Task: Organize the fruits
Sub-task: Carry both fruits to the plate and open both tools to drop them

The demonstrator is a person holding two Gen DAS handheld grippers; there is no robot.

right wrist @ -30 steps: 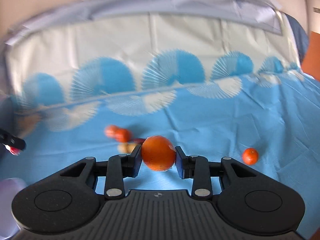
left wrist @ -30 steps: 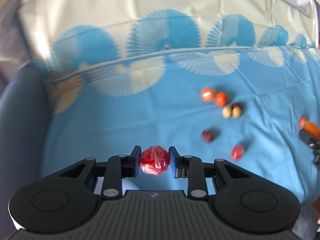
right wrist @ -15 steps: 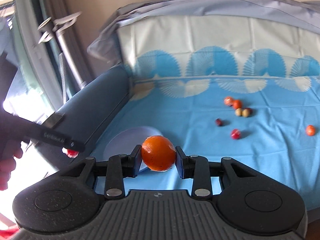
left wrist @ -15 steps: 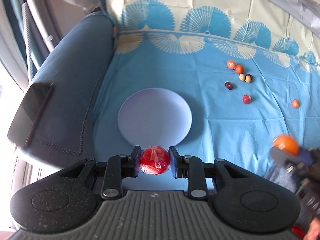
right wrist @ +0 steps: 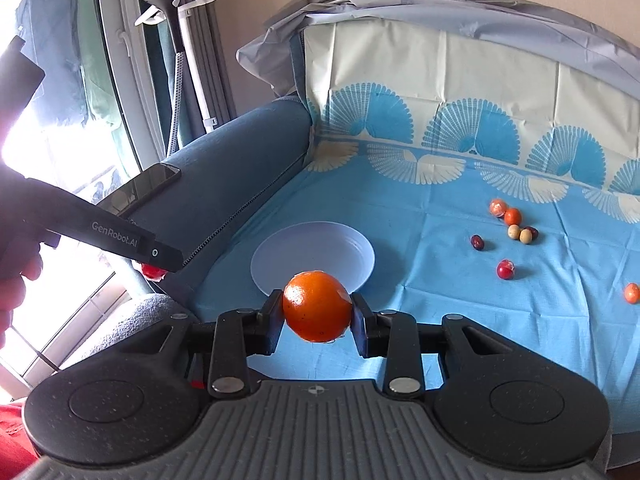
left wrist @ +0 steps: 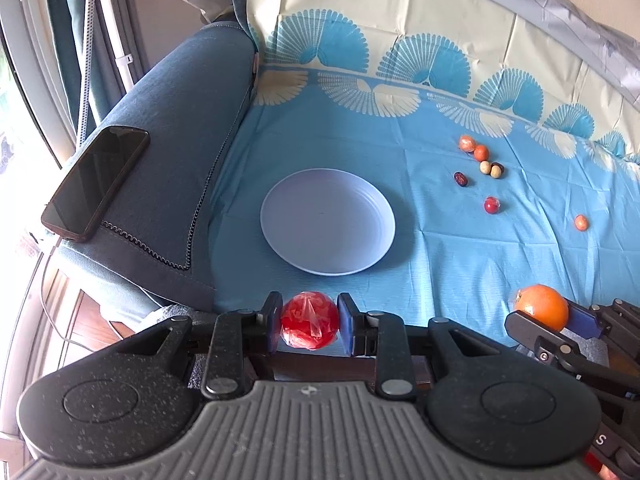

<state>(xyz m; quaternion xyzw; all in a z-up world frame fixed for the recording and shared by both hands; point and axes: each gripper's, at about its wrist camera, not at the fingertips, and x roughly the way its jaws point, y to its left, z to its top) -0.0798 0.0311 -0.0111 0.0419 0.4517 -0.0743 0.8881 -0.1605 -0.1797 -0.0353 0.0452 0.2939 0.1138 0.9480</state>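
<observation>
My left gripper is shut on a red fruit in clear wrap, held above the sofa's front edge, short of the empty pale plate. My right gripper is shut on an orange, held in the air in front of the plate. The orange also shows at the right of the left wrist view. Several small fruits lie loose on the blue cloth to the right of the plate; they also show in the right wrist view.
A phone lies on the blue sofa armrest left of the plate. The cloth runs up the backrest. A lone small orange fruit lies far right. A garment steamer stands by the window.
Both grippers have pulled back and up from the cloth, still holding their fruits. The plate, armrest and phone have come into view.
</observation>
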